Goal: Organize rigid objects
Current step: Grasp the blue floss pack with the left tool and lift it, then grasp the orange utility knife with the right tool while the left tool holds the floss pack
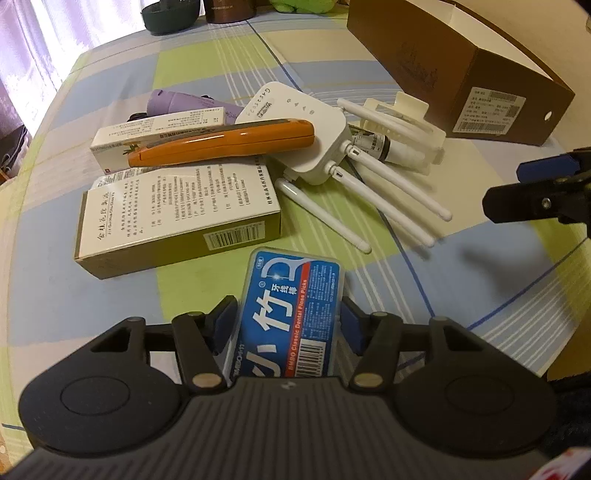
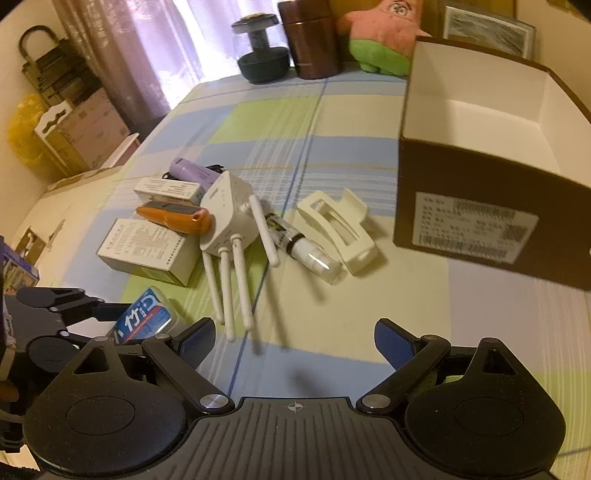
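My left gripper point(image 1: 288, 317) is shut on a blue dental floss pick case point(image 1: 291, 306), held just above the checked cloth; the case also shows in the right wrist view point(image 2: 146, 319). My right gripper point(image 2: 295, 341) is open and empty over the cloth, in front of the pile. The pile holds a white router with antennas point(image 2: 229, 221), an orange device point(image 2: 173, 218), a white medicine box point(image 2: 147, 251), a purple tube point(image 2: 192, 171), a small bottle point(image 2: 310, 253) and a cream hair clip point(image 2: 340, 229). An open brown cardboard box point(image 2: 480, 206) stands at the right.
At the bed's far edge stand a dark dumbbell point(image 2: 262, 55), a brown canister point(image 2: 308, 40) and a pink and green plush toy point(image 2: 380, 33). Boxes and a yellow bag point(image 2: 26, 129) sit on the floor at the left. A slim white carton point(image 1: 155, 134) lies under the orange device.
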Motion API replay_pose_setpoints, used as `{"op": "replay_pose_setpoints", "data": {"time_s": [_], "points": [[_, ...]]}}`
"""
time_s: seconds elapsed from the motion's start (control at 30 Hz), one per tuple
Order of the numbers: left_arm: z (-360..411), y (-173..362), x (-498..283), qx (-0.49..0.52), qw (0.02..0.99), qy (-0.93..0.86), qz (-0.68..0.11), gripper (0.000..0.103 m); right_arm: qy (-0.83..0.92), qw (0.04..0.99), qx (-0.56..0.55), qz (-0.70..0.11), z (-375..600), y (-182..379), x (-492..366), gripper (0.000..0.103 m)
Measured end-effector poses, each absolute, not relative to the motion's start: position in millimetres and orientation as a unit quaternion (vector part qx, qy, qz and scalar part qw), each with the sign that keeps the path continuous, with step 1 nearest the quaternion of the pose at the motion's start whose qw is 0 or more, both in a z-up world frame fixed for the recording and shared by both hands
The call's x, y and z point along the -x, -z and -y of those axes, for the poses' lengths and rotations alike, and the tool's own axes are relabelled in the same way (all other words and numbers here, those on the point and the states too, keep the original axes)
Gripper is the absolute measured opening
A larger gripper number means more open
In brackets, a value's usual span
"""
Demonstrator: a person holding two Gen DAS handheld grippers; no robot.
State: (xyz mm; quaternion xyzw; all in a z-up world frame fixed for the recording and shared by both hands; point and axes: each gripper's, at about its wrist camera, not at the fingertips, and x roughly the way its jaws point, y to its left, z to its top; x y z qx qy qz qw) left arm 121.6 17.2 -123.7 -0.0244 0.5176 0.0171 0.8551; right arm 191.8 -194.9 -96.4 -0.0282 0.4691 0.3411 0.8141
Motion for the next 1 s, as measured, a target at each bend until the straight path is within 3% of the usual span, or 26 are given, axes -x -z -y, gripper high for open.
{"op": "replay_pose_setpoints", "data": {"time_s": [0.37, 0.63, 1.0], "points": [[-31, 111, -107, 0.055, 0.858, -0.092, -0.503, 0.054, -0.444, 0.804, 0.041, -0.392, 164, 77, -207, 0.090], [-77, 98, -93, 0.127, 0.838, -0.203, -0.490, 0.054, -0.541, 0.755, 0.090, -0.358, 103, 74, -228, 0.070], [-112, 96, -81, 0.171, 0.806, -0.290, -0.487, 0.054, -0.604, 0.683, 0.165, -0.377, 32, 106, -252, 0.060]]}}
